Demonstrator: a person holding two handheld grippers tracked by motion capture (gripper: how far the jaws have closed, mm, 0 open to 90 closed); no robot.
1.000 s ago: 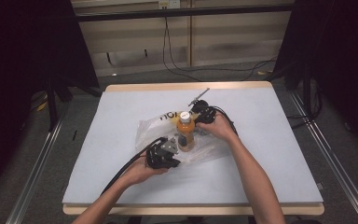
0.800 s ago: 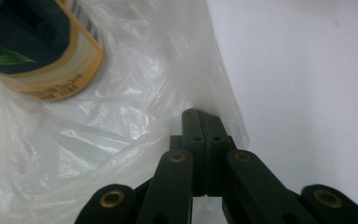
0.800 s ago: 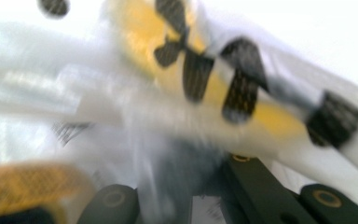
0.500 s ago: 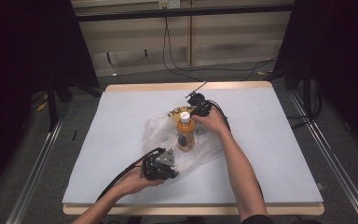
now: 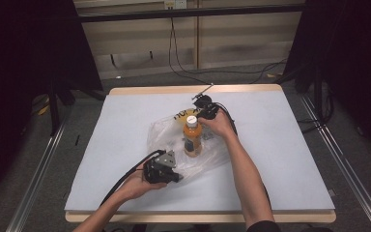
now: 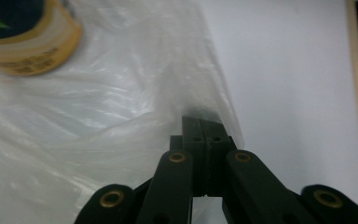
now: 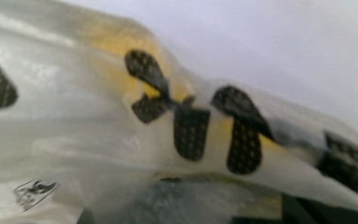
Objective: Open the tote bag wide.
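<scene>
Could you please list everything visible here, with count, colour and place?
bag: one, clear plastic with black and yellow print, mid table, under and around the bottle.
bottle: one, orange with white cap, upright mid table, at the bag.
table: one, pale grey top with wooden edge, centre of the high view.
cables: several, black, on the floor behind the table.
left gripper: one, black, near edge of the bag, jaws closed on the plastic.
right gripper: one, black, far side of the bag; its jaws are hidden by plastic.
forearms: two, bare, entering from the bottom.
</scene>
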